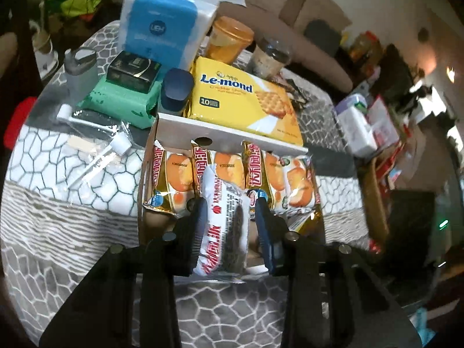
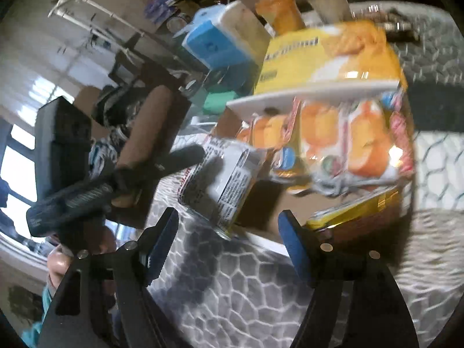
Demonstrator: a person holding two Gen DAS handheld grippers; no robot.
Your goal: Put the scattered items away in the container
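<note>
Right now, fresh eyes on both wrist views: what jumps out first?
The white snack packet pinched in the left gripper, hanging over the near end of the cardboard box. Behind it in the box, a row of orange cake packets, then the yellow Le-mond cracker box propped over the divider. In the right wrist view, the right gripper stands open and empty just short of that packet.

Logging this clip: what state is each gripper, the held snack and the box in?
Left gripper: shut on the white snack pack.
White snack pack: gripped, held over the box.
Right gripper: open, nothing between the fingers.
Cardboard box: open, holds orange cake packs.
</note>
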